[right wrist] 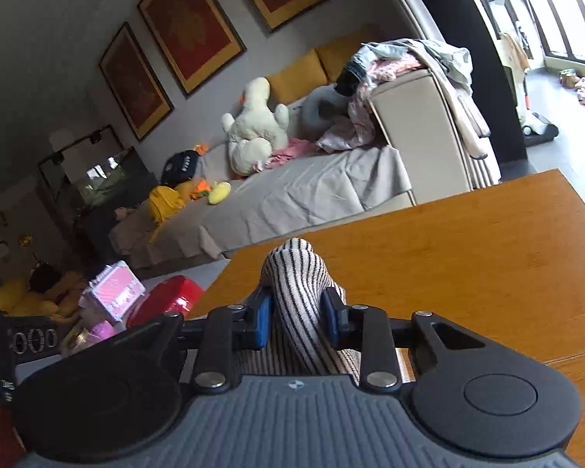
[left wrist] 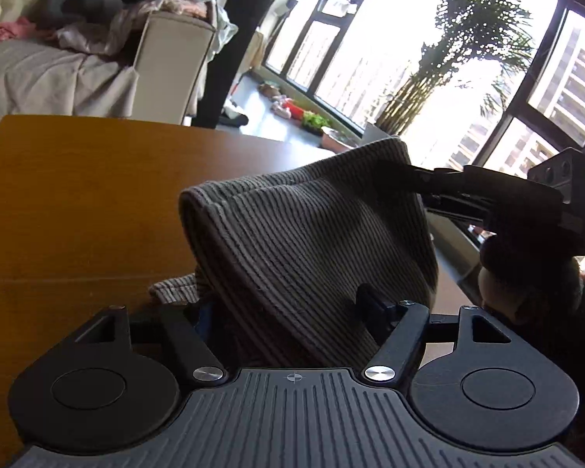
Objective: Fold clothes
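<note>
Striped knit garment [left wrist: 312,241], grey-brown w/ thin dark lines, is lifted above the wooden table [left wrist: 78,195]. In the left wrist view it stretches as a raised sheet, long axis running from low near my left gripper [left wrist: 288,312] up and away to the right, where my right gripper [left wrist: 417,179] meets its top corner. A loose end of it lies bunched on the table just left of my left gripper.

My left gripper: jaws fairly wide, cloth draped between and over them; can't tell if it truly grips. My right gripper [right wrist: 298,318]: blue pads [right wrist: 264,321] pressed in on a rolled fold of the garment [right wrist: 296,292], mostly closed around it, fold poking up and forward past the tips.

Beyond the table: a sofa [right wrist: 312,191] w/ grey cover, a cream plush toy [right wrist: 255,126], heaped clothes on its arm [right wrist: 405,62]. Left wrist view also shows big windows [left wrist: 370,46] and a potted palm [left wrist: 460,50] behind the raised cloth.
</note>
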{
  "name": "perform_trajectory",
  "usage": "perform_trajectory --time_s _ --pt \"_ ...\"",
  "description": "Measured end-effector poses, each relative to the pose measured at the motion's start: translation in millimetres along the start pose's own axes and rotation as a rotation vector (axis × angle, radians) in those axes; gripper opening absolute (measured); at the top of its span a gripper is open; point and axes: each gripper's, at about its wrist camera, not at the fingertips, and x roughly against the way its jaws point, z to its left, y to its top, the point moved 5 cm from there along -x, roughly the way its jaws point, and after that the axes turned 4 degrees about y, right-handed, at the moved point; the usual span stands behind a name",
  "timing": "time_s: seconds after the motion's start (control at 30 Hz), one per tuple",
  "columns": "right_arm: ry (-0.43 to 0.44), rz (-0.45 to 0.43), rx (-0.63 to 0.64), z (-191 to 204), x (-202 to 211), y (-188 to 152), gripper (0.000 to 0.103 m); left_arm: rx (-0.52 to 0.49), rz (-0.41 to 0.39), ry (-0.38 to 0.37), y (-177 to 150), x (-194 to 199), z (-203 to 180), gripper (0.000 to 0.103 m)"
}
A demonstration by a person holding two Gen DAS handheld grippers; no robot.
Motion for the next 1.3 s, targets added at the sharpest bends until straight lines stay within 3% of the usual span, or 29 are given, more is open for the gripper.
perform_trajectory --time_s 0.07,0.17,0.27,0.4,0.47,0.57,0.6,0.63,0.7,0.77,0.87,0.97,1.03,1.07,1.1,1.3 --pt "-0.083 0.064 -0.001 -14.9 -18.1 -10.3 0.029 0.042 0.026 -0.018 -10.1 -0.5 5.9 0.074" --pt "-0.091 0.080 -0.043 -29.3 -26.2 -24.4 0.039 0.044 0.038 -0.006 -15.3 -2.0 6.6 0.073" --pt "-0.118 0.065 -0.001 -24.9 -19.5 -21.9 0.040 -0.087 -0.010 0.055 -0.4 12.7 -7.6 0.076" --pt "-0.160 0.065 0.121 -10.5 -12.2 -27.5 0.040 -0.207 -0.165 0.149 33.2 43.8 -19.9 0.086" --pt "-0.171 0.060 0.155 -3.1 -11.7 -28.5 0.040 -0.235 -0.218 0.138 50.8 49.8 -26.0 0.087" --pt "-0.183 0.054 0.162 3.1 -8.2 -25.5 0.040 -0.314 -0.206 0.090 66.2 31.9 -42.9 0.086" --pt "-0.185 0.053 0.155 4.4 -3.3 -24.3 0.042 -0.320 -0.166 0.086 65.4 17.4 -42.6 0.086" --pt "-0.187 0.052 0.148 5.7 1.6 -23.2 0.047 -0.325 -0.126 0.081 64.5 3.0 -42.3 0.084" --pt "-0.197 0.048 0.119 4.4 17.1 -22.1 0.079 -0.343 -0.055 0.105 58.7 -24.1 -36.7 0.081" --pt "-0.198 0.048 0.087 3.3 38.5 -27.4 0.083 -0.356 -0.004 0.152 50.0 -46.0 -23.2 0.085" --pt "-0.189 0.093 0.010 -4.1 62.9 -45.3 0.084 -0.227 0.020 0.114 43.5 -55.3 6.7 0.094" --pt "-0.115 0.174 -0.197 -16.9 67.4 -70.5 0.083 -0.088 0.051 0.043 40.7 -59.8 26.2 0.095" --pt "-0.031 0.217 -0.313 -18.3 57.0 -87.5 0.075 -0.048 0.056 0.019 38.2 -61.9 32.3 0.095" --pt "0.003 0.230 -0.343 -17.0 49.9 -93.0 0.064 -0.033 0.059 0.011 37.7 -62.1 34.1 0.095" --pt "0.018 0.232 -0.344 -14.8 42.2 -93.7 0.059 -0.022 0.061 0.005 37.6 -61.8 36.0 0.095" --pt "-0.046 0.179 -0.178 -18.2 -2.0 -53.2 0.059 0.022 0.070 0.027 30.4 -45.5 46.8 0.095"
